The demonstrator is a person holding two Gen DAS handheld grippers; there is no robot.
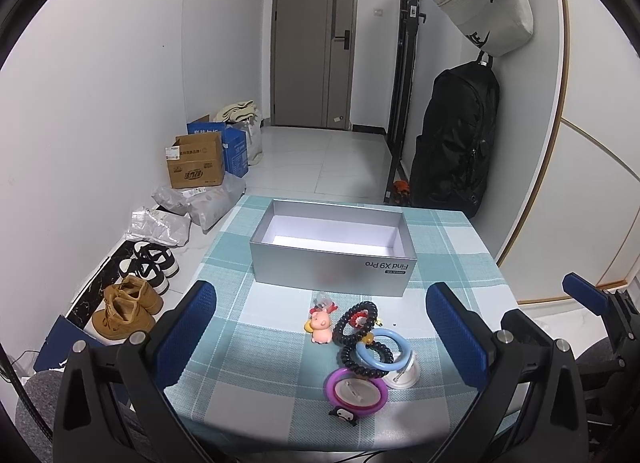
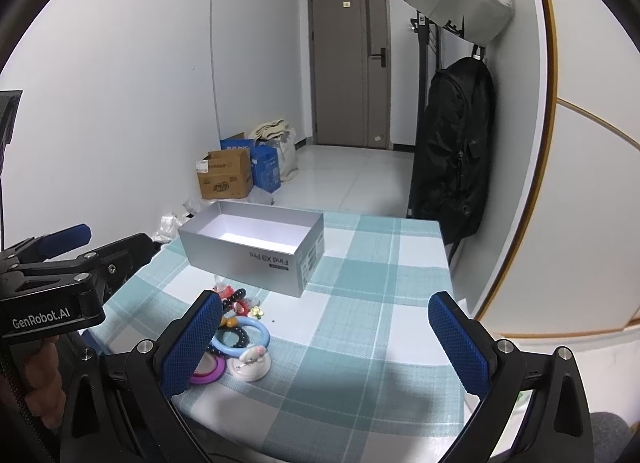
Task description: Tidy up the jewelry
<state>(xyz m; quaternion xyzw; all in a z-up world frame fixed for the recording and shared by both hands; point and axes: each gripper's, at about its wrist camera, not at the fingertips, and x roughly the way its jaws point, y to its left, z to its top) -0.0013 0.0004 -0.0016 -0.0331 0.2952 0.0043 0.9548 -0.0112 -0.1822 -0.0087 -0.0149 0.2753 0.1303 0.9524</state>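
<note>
Both grippers, left [image 1: 320, 339] and right [image 2: 326, 347], hover spread and empty; lifting the trinkets [image 1: 360, 347] singly should best fill the box [image 1: 332, 267].

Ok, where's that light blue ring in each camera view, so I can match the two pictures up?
Left wrist view: the light blue ring lies right of centre, low in the picture, among the trinkets and in front of the silver box.
Right wrist view: the ring lies left of centre, low down, just right of the near blue finger pad.
Shared landmark: the silver box, open-topped, on the checked tablecloth behind the ring.
</note>
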